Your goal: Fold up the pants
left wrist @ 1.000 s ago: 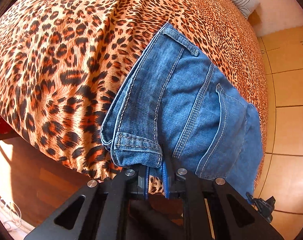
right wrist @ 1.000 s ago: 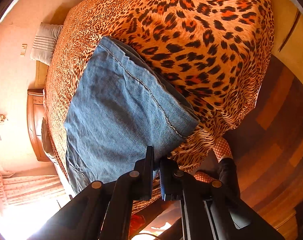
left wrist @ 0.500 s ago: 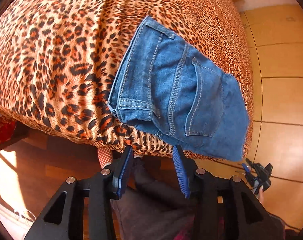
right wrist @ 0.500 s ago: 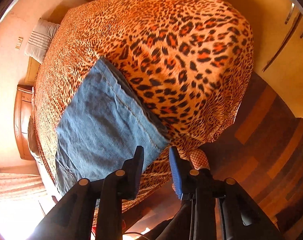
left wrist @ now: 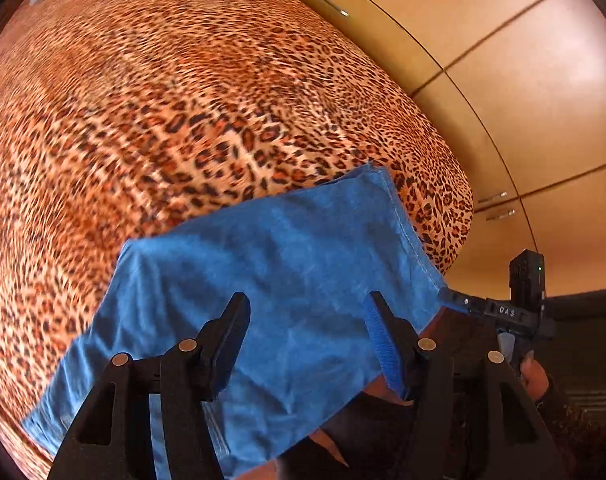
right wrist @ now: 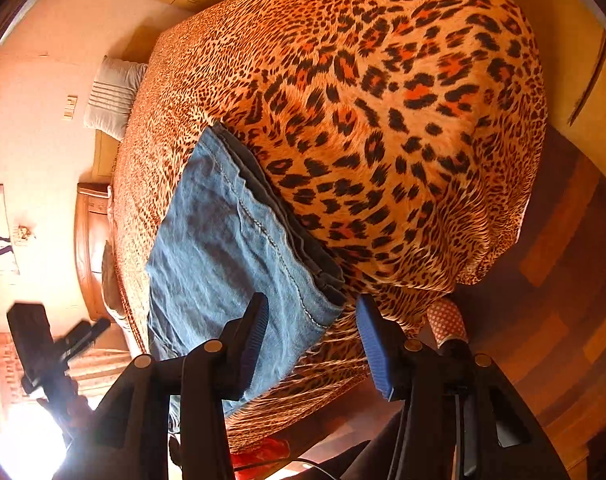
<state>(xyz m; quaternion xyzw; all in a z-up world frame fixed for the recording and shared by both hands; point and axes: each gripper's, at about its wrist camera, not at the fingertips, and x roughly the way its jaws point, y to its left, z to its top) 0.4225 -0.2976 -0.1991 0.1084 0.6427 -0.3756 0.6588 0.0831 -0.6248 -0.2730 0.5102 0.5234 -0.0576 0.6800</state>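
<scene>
Pants [left wrist: 271, 280] lie folded on the bed [left wrist: 183, 100], near its edge. The bed has a spotted cover in orange and black.

In the left view, the left claw [left wrist: 307, 324] is wide open. It holds nothing. Its two fingers [left wrist: 227, 332] stick up from 6 o'clock, in front of the pants. The pants look bright blue here and fill the middle and the 7 o'clock part. This view is a bit blurry. The right claw [left wrist: 455, 300] comes in from 3 o'clock. Its tip is right at the corner of the pants, but it is too small here to tell how it stands. Tan doors [left wrist: 523, 80] are at 2 o'clock.

In the right view, the right claw [right wrist: 311, 340] is wide open too, and it holds nothing. The corner of the pants [right wrist: 231, 248] sits just past the gap between its fingers [right wrist: 373, 344], closer to the left finger. The pants run from the middle toward 8 o'clock. You can see the stacked layers along the edge of the fold. A pillow [right wrist: 113, 98] lies at 10 o'clock, at the far end of the bed. The left claw [right wrist: 91, 332] shows at 8 o'clock, dark and blurry. The wood floor [right wrist: 563, 280] is at 4 o'clock.
</scene>
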